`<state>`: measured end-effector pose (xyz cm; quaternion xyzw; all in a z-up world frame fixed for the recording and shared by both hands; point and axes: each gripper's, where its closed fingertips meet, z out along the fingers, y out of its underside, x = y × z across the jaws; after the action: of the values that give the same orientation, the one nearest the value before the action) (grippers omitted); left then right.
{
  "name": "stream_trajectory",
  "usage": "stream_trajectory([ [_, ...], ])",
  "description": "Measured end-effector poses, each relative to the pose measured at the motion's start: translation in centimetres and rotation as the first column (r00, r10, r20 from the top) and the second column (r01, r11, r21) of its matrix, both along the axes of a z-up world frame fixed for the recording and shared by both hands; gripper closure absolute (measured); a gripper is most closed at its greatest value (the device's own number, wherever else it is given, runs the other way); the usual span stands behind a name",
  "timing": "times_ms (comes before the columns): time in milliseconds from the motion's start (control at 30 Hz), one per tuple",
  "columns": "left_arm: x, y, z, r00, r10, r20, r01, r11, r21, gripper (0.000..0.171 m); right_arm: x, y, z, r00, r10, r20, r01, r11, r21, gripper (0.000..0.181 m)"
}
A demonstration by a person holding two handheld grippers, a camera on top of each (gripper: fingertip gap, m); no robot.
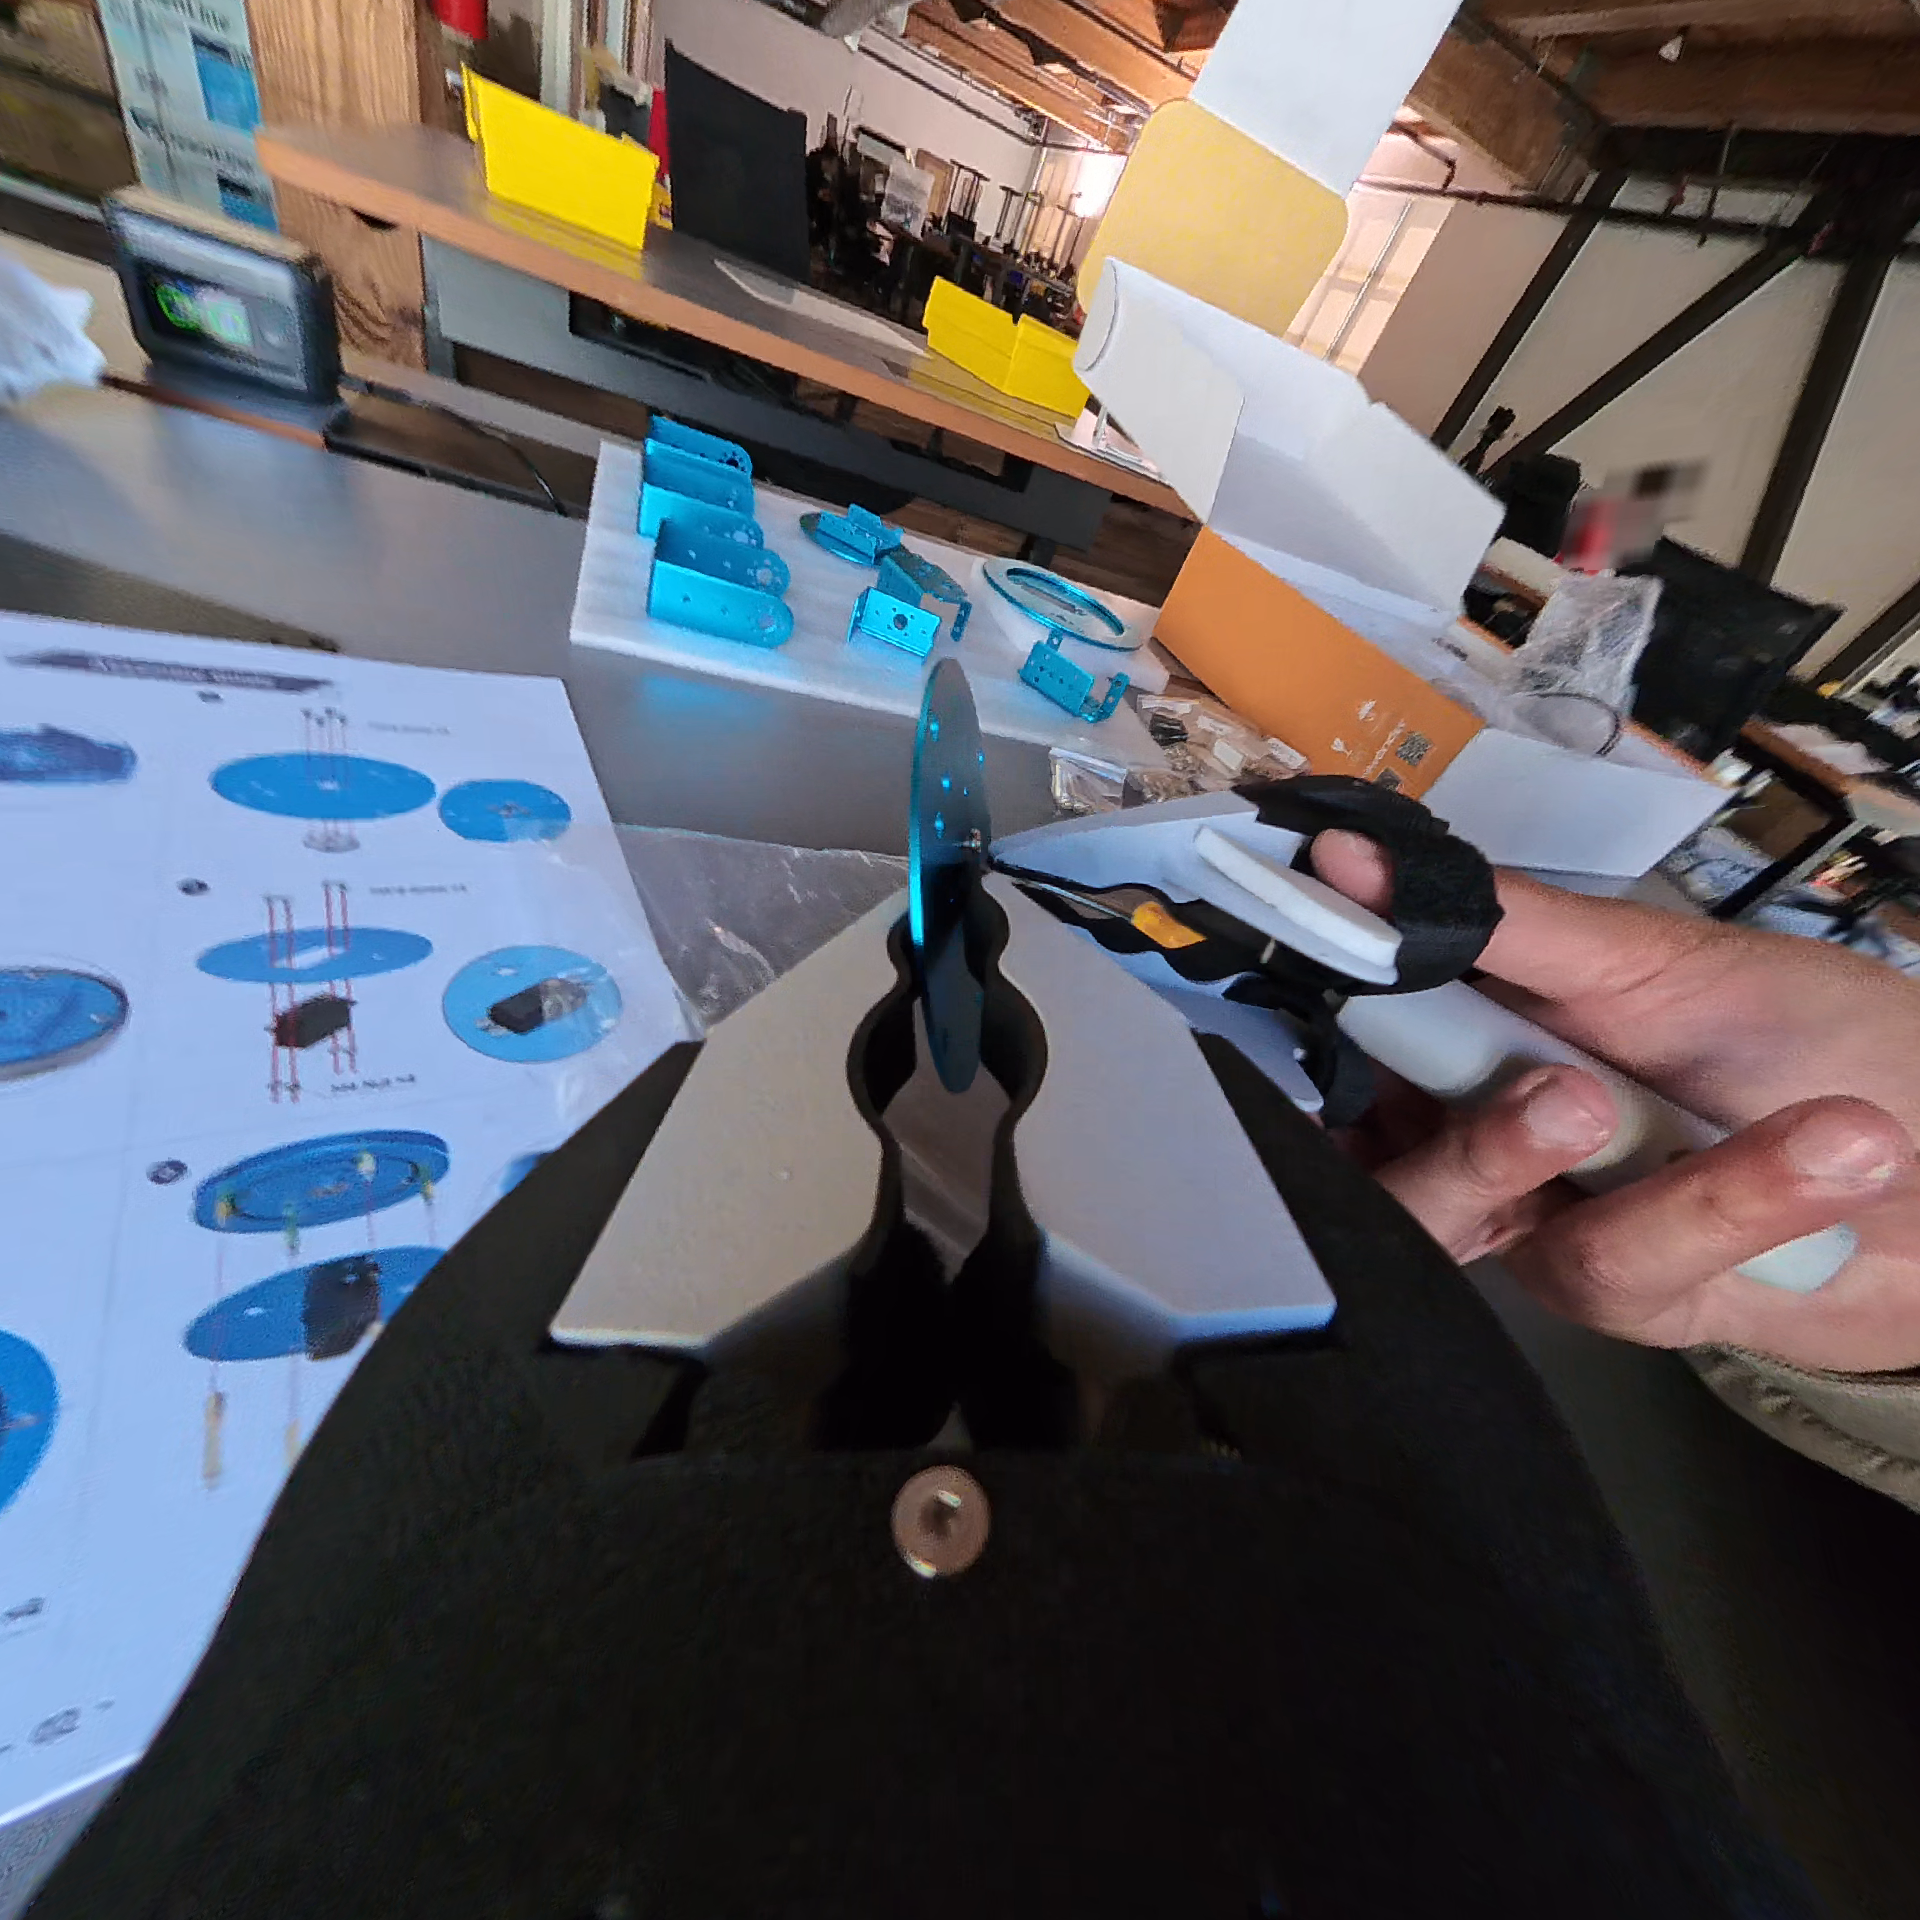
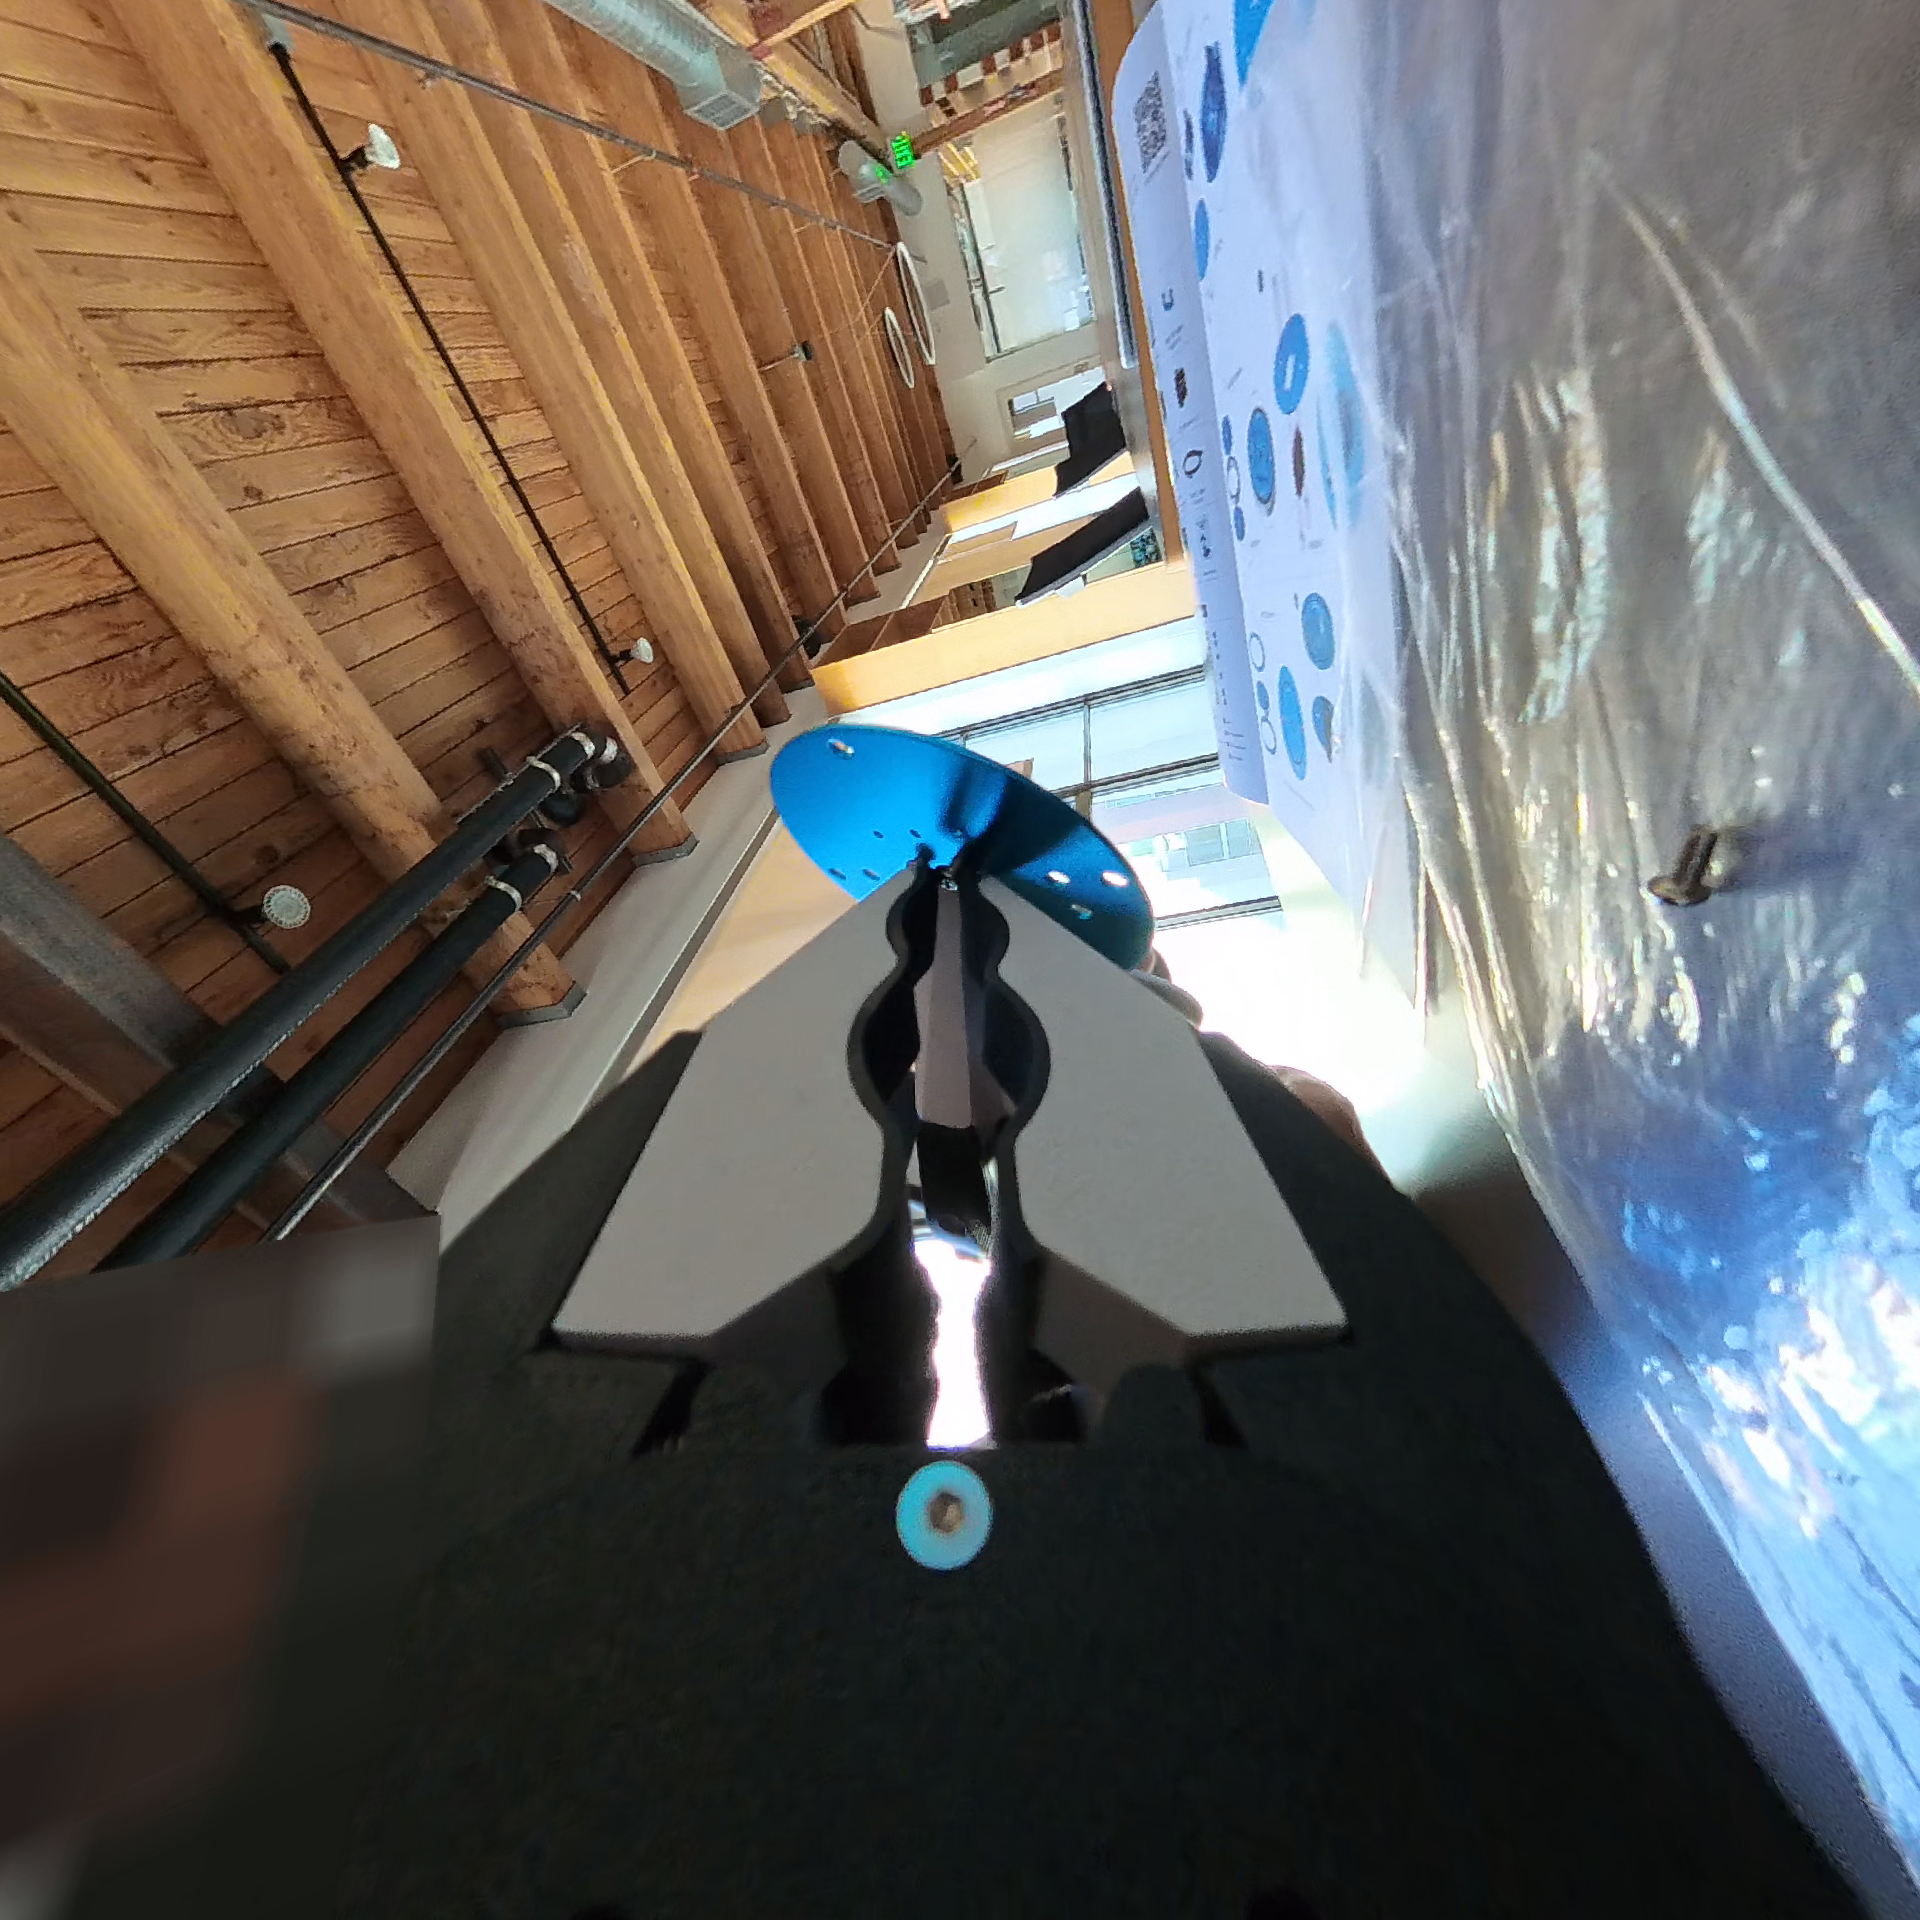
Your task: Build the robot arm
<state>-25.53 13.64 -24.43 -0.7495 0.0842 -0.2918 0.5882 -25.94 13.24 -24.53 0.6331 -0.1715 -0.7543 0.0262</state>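
Note:
My left gripper (image 1: 951,914) is shut on the lower edge of a round blue metal disc (image 1: 948,790) with small holes, and holds it upright and edge-on above the table. My right gripper (image 1: 997,857) comes in from the right in a person's hand (image 1: 1662,1091), its tips touching the disc's face. In the right wrist view the right gripper (image 2: 940,873) is shut, pinching what looks like a small screw (image 2: 951,881) against a hole in the disc (image 2: 883,810).
A printed assembly sheet (image 1: 260,935) lies at the left. A white foam tray (image 1: 727,649) holds several blue brackets (image 1: 707,561). An orange-and-white box (image 1: 1299,665) and bags of hardware (image 1: 1174,748) lie at the right. A loose screw (image 2: 1694,868) rests on clear plastic (image 2: 1662,623). Only a small space, under 4 cm, lies between the two pairs of fingers.

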Motion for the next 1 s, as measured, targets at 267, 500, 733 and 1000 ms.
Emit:
stream_trajectory([
  [267,0.0,0.3,-1.1,0.977,-0.039,0.209,0.066,0.990,-0.127,0.168,0.2,0.3,-0.3,0.993,0.035,0.109,-0.033,0.999,-0.016,0.164],
  [500,-0.1,0.5,-1.8,0.947,-0.066,0.315,0.134,0.971,-0.200,0.167,0.0,0.6,-0.6,0.989,0.025,0.145,-0.021,0.999,-0.026,0.157],
  [733,-0.4,0.6,-1.8,0.921,-0.075,0.382,0.171,0.959,-0.224,0.167,-0.1,0.7,-0.5,0.982,0.024,0.190,-0.022,1.000,-0.013,0.154],
  [1000,-0.8,0.8,-1.6,0.852,-0.085,0.517,0.250,0.933,-0.259,0.168,0.8,0.8,-0.1,0.947,0.003,0.320,-0.067,0.980,0.189,0.150],
])
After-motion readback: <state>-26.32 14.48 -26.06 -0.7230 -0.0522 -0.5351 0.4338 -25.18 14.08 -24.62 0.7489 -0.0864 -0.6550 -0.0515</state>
